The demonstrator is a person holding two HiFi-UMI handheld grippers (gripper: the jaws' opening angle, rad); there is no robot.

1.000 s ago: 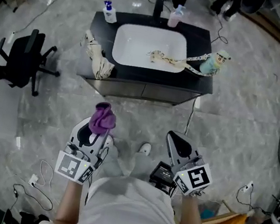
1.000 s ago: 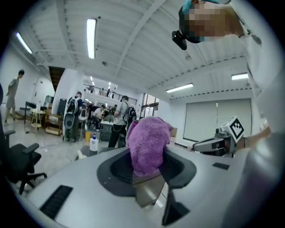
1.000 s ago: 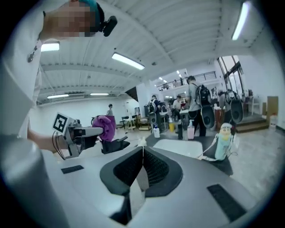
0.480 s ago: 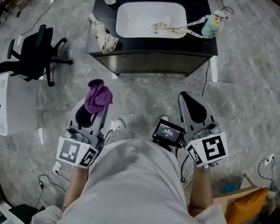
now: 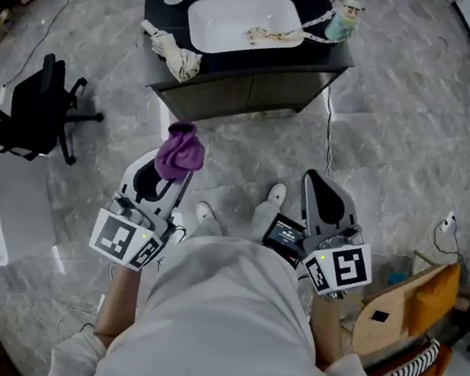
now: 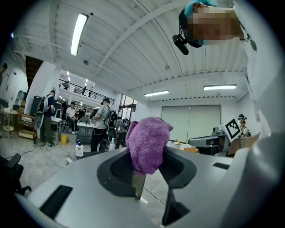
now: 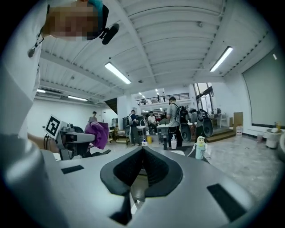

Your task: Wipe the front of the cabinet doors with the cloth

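Purple cloth (image 5: 179, 150) clamped in the left gripper's (image 5: 162, 184) jaws, well short of the cabinet doors (image 5: 251, 94). The right gripper's (image 5: 322, 186) jaws are together, empty. Only the gripper views show bystanders (image 7: 173, 120) beyond the cabinet.

Left claw (image 5: 167, 178) tight on cloth (image 5: 180, 149), right claw (image 5: 318, 182) closed, empty, both forward.

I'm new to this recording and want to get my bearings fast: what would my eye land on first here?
A purple cloth stands out, clamped in the left hand-held gripper at the head view's left. The right hand-held gripper beside it is shut and empty. Ahead, across the grey floor, stands the dark cabinet with a white sink on top, not yet reached.
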